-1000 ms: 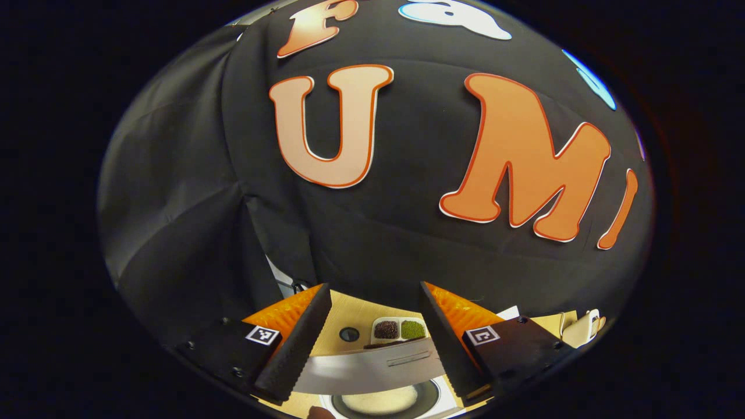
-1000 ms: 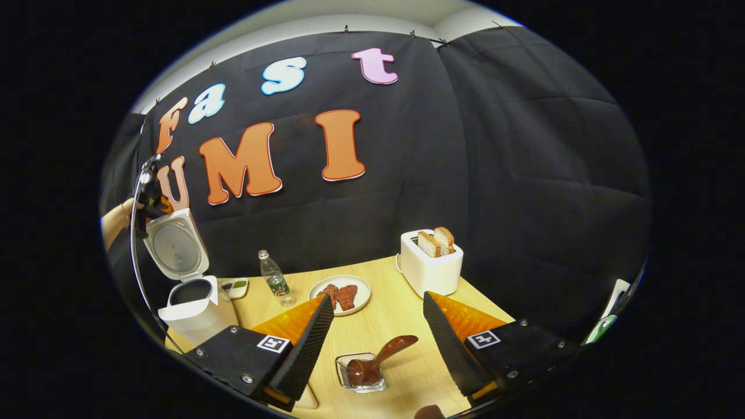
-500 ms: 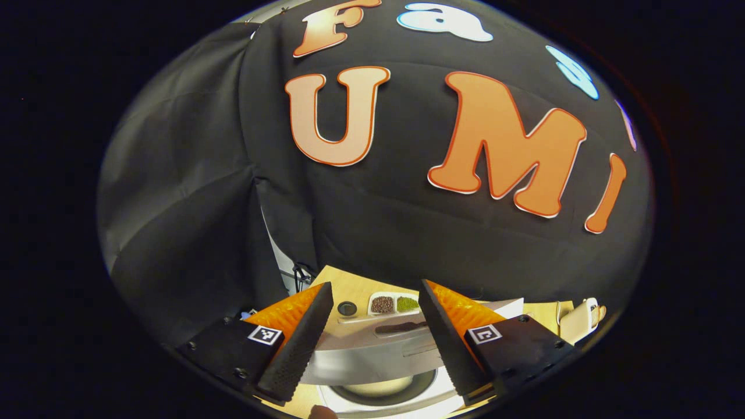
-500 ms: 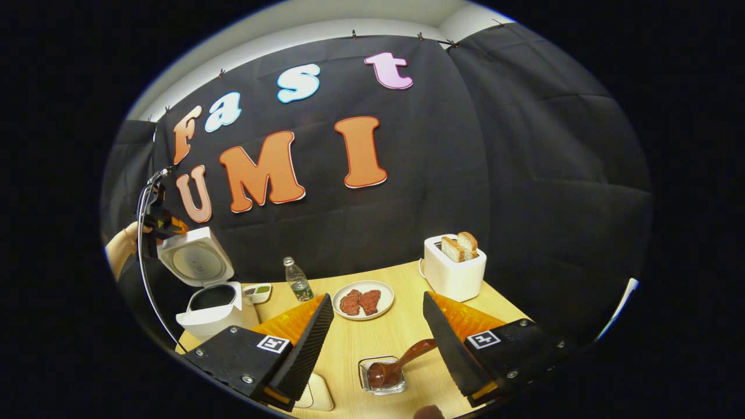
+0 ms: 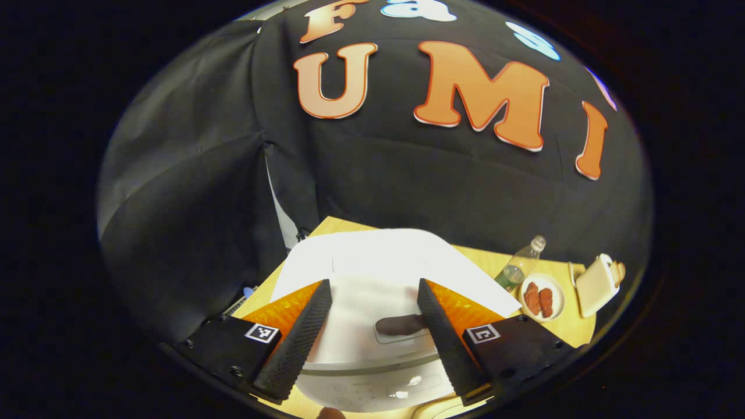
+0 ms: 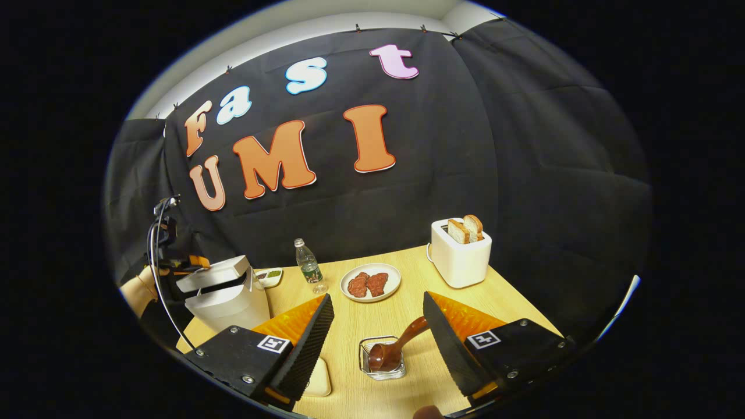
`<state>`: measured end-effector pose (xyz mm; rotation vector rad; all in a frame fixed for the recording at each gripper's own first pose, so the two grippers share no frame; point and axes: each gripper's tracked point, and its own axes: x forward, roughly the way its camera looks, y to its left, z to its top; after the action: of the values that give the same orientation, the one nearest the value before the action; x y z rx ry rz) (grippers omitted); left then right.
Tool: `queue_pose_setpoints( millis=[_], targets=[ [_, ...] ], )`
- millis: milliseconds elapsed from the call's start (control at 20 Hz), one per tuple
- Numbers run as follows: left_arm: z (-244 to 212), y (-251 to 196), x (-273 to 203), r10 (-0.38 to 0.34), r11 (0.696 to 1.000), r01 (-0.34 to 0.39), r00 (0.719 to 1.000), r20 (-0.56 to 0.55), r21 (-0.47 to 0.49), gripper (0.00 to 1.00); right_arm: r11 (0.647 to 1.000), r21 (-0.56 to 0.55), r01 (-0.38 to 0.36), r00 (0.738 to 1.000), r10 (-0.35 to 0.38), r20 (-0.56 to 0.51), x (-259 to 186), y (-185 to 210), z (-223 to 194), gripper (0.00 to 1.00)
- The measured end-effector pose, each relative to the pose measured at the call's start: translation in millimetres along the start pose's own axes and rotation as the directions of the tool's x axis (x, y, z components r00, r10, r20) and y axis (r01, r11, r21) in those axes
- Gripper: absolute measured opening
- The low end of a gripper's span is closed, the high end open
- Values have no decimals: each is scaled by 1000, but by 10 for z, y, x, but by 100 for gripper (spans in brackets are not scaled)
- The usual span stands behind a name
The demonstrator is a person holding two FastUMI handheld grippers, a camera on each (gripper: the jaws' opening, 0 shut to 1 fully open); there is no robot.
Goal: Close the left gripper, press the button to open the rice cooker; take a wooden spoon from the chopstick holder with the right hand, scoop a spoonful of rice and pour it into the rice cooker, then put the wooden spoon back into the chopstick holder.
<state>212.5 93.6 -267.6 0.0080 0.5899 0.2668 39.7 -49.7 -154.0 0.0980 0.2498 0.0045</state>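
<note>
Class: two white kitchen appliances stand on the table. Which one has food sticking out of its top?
The toaster, at the table's far right: two bread slices stand in its slots. The rice cooker, far left, shows no food.

No readable text, only square black-and-white marker tags on the left gripper (image 5: 372, 311) and right gripper (image 6: 378, 323).

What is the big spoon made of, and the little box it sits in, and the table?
The spoon looks like dark brown wood with a smooth, slightly glossy finish; plastic can't be ruled out. The little holder seems to be clear glass or acrylic, since the table shows through it. The table looks like pale wood or a wood-look laminate, with faint grain lines.
</note>
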Motion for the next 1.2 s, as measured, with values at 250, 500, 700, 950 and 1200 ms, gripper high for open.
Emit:
queue_pose_setpoints(
  millis=[250,500,700,950,1200],
  targets=[
    [-276,-47,97,34,999,-34,999,7,10,100,1000,-1,20,1000,-20,-16,-132,-123,-72,95],
    [-315,-61,179,38,999,-38,999,-9,28,100,999,6,45,999,-45,-28,-214,-204,-143,95],
    [-250,-77,72,3,1000,-4,999,-34,-9,100,998,-14,56,998,-56,-5,-230,-209,-1,95],
    [142,4,-279,-44,998,46,998,35,-47,100,996,-81,45,998,-40,57,-192,-114,456,95],
    [972,264,-990,-52,998,60,973,224,-26,100,986,-163,35,989,-10,150,-99,7,1051,95]
  ],
)
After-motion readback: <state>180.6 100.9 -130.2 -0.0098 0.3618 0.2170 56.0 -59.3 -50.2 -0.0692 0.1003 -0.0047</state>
